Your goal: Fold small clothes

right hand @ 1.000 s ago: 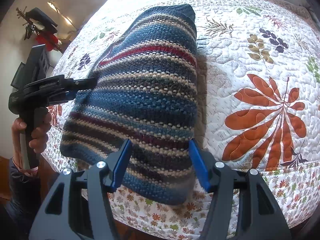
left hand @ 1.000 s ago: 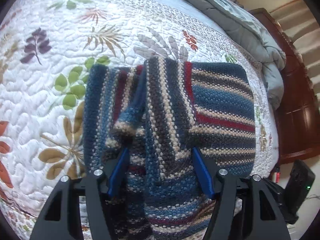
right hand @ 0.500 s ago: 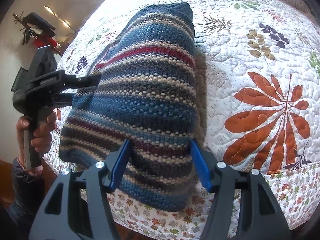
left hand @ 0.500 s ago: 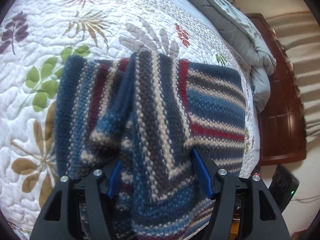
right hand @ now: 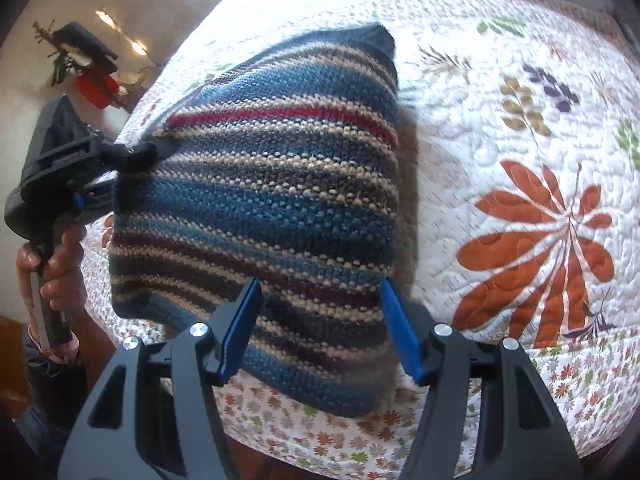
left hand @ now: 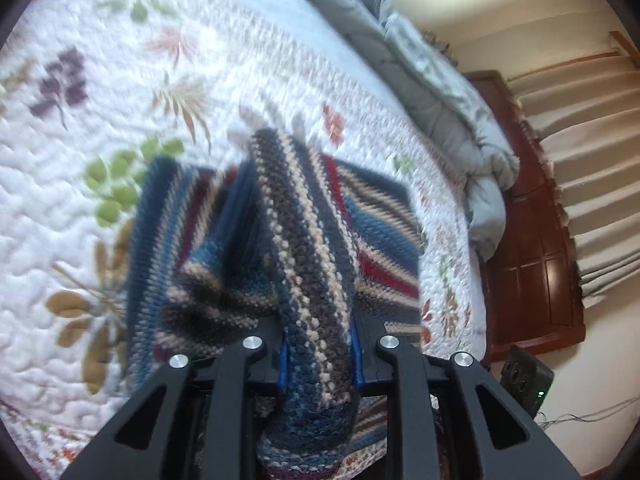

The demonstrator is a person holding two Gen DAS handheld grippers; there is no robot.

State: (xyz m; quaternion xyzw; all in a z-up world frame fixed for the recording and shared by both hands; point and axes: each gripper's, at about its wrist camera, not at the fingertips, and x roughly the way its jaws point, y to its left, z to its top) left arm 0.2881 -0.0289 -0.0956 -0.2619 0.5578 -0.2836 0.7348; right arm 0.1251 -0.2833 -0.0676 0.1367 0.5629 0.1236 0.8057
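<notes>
A striped knit sweater (left hand: 256, 240) in blue, beige, grey and red lies on a floral quilt (left hand: 100, 80) near the bed's edge. My left gripper (left hand: 319, 360) is shut on a bunched fold of the sweater and lifts it. In the right wrist view the sweater (right hand: 272, 208) is raised on its left side by the left gripper (right hand: 132, 156). My right gripper (right hand: 320, 332) is open, its blue fingers (right hand: 240, 332) straddling the sweater's near edge without pinching it.
A grey duvet (left hand: 440, 92) is bunched at the head of the bed. A dark wooden headboard (left hand: 532, 240) and curtains stand to the right. A black device (left hand: 524, 380) lies on the floor. The quilt (right hand: 520, 160) stretches right of the sweater.
My left gripper has closed on the sweater fold and lifted it. The sweater's left side has risen. My right gripper stays open at the near edge.
</notes>
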